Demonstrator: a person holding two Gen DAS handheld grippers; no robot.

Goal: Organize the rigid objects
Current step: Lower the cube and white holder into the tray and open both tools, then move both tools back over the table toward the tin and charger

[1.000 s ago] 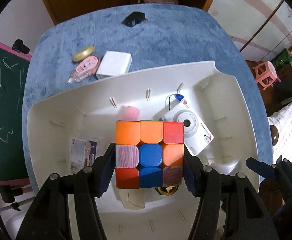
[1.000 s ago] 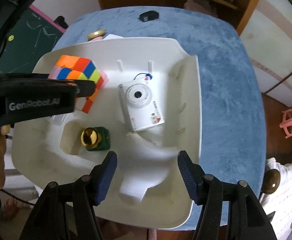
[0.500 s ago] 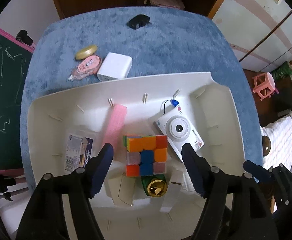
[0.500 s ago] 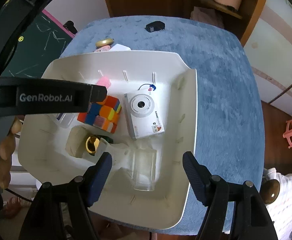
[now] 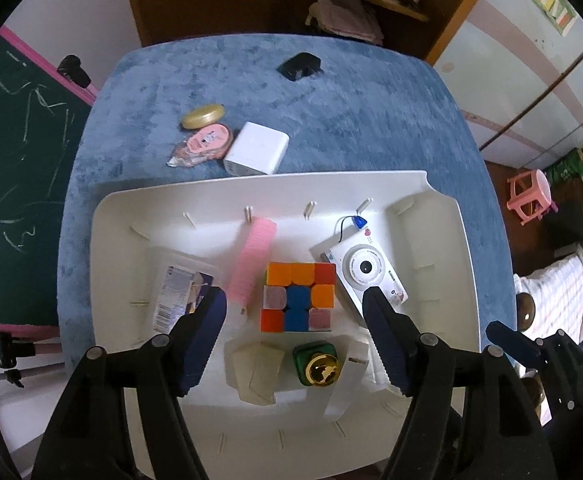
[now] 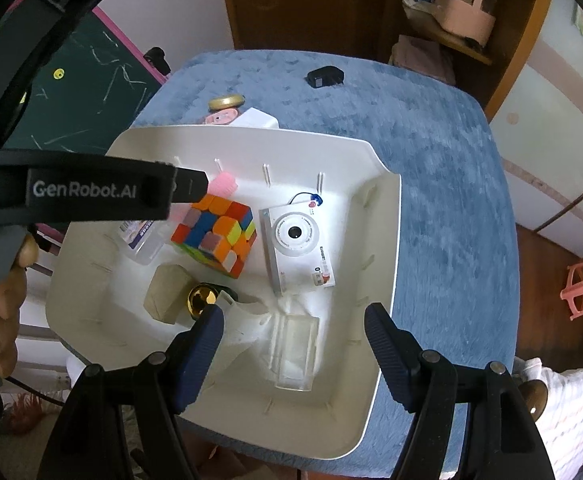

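Observation:
A colourful puzzle cube [image 5: 298, 297] [image 6: 215, 235] rests inside the white tray [image 5: 107, 216] [image 6: 375, 288], free of any grip. My left gripper [image 5: 293, 316] hangs open above it, fingers wide on either side. My right gripper [image 6: 293, 322] is open and empty over the tray's near part. In the tray also lie a white camera [image 5: 365, 270] [image 6: 297, 244], a pink comb [image 5: 253, 266], a green bottle with gold cap [image 5: 318, 364] [image 6: 203, 300], a beige block [image 5: 257, 372] [image 6: 168, 293] and a clear labelled box [image 5: 179, 288].
On the blue cloth behind the tray lie a white charger [image 5: 257, 155], a pink tape dispenser [image 5: 203, 145], a gold lid [image 5: 203, 116] and a black adapter [image 5: 300, 66] [image 6: 325, 77]. A clear box [image 6: 295, 354] sits at the tray's near side. A chalkboard [image 5: 15, 152] stands left.
My left gripper let go of the cube, which now rests in the tray, and has opened and lifted away. My right gripper has pulled back and upward.

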